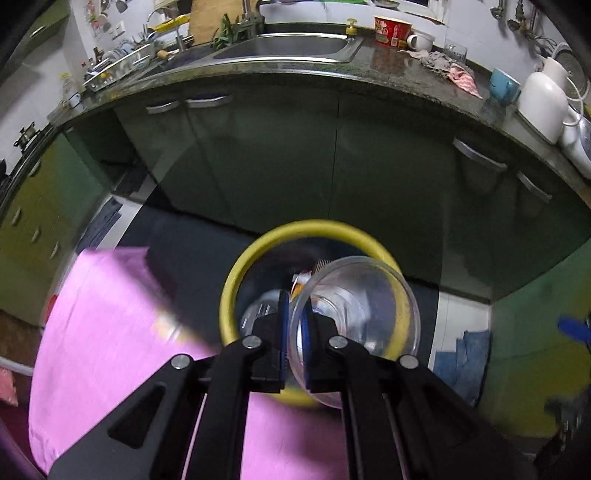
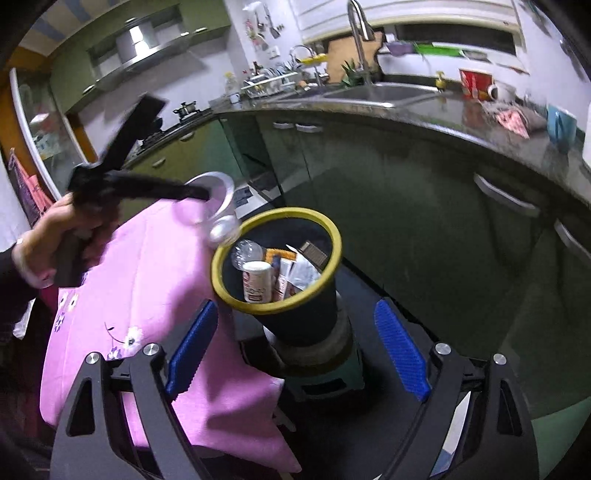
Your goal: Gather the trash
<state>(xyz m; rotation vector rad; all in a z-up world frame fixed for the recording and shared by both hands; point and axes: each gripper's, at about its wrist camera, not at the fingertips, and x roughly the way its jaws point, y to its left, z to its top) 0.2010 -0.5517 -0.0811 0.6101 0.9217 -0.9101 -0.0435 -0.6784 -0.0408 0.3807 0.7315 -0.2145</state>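
Note:
My left gripper is shut on the rim of a clear plastic cup, one pad inside the cup and one outside. It holds the cup over the yellow-rimmed black trash bin. In the right wrist view the same cup hangs at the bin's left edge, carried by the left gripper in a person's hand. The bin holds a clear bottle, a white cup and wrappers. My right gripper stands wide open in front of the bin, with nothing between its blue pads.
A pink cloth covers a table left of the bin. The bin stands on a green stool. Dark green cabinets and a stone counter with a sink, a red bowl and mugs run behind.

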